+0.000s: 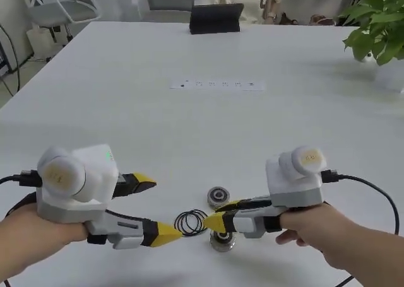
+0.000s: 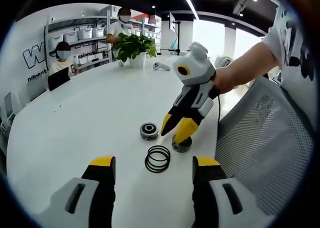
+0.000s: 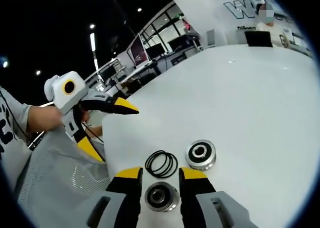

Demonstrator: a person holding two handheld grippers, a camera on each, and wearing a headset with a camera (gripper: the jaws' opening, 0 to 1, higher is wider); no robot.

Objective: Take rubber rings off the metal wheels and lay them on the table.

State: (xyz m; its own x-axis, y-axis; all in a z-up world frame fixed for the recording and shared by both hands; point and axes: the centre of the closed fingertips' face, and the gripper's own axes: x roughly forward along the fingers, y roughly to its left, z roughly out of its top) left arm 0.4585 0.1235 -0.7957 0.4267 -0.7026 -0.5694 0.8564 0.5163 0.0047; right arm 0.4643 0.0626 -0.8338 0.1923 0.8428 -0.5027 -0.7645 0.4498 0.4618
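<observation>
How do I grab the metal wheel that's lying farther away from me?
Probably best from above: pinch the far wheel across its outer rim, one jaw each side. It lies flat on the table, apart from the rubber rings, so its round edge is open all around.

Potted plant (image 1: 374, 31) far right; black laptop (image 1: 215, 19) far side; office chair (image 1: 63, 6) beyond.

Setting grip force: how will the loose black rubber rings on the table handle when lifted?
Probably floppy: the rubber rings are thin loops lying flat and overlapped beside the metal wheel between the right tongs. Likely very light, so several may lift together. Flat as they lie, rolling seems unlikely.
</observation>
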